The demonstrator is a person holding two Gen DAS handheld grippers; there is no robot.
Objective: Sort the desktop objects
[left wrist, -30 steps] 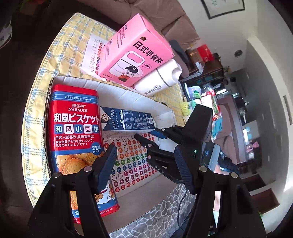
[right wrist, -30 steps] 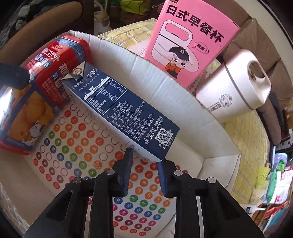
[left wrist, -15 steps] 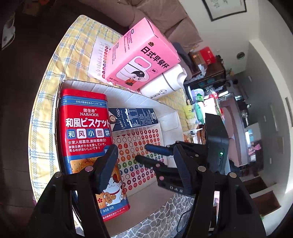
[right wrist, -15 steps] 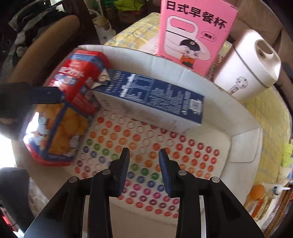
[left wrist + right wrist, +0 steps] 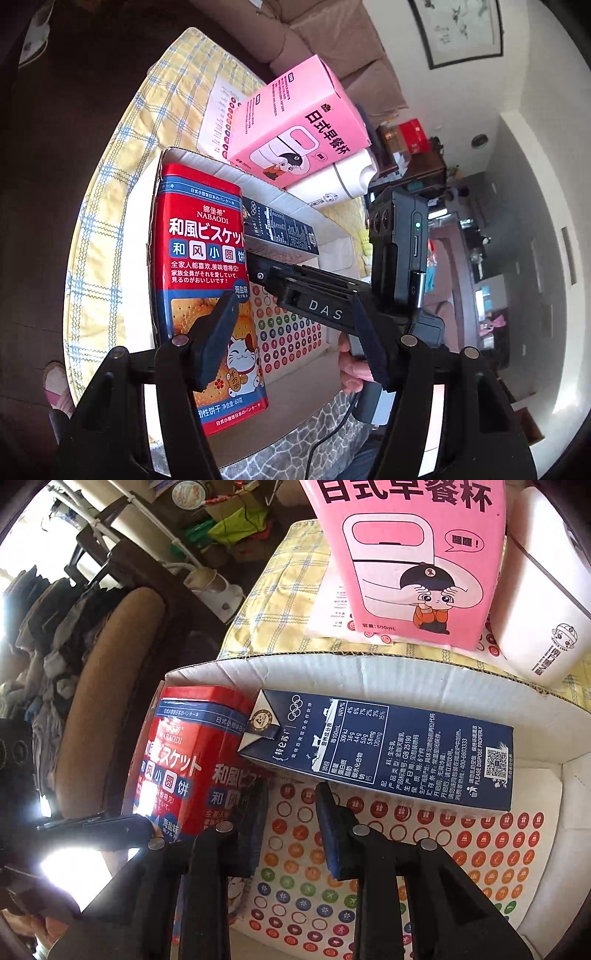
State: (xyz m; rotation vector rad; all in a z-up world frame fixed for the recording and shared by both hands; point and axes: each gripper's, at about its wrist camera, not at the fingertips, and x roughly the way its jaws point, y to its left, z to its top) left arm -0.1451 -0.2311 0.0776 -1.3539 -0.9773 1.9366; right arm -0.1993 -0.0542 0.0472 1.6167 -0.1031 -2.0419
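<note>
The right gripper (image 5: 288,823) hovers with its jaws apart and empty, as does the left gripper (image 5: 295,328). Just ahead, inside the white cardboard tray (image 5: 369,672), lie the red biscuit box (image 5: 177,760) and the navy milk carton (image 5: 399,753) — apparently sorted; the pink box (image 5: 406,554) and white cup (image 5: 543,602) wait outside.

A yellow checked tablecloth (image 5: 122,155) covers the table at centre left. A brown sofa (image 5: 325,40) fills the upper middle of the left wrist view, under a framed picture (image 5: 458,29) on the white wall (image 5: 424,92). Strong daylight glares at lower left in the right wrist view, beside a brown chair (image 5: 110,686).
</note>
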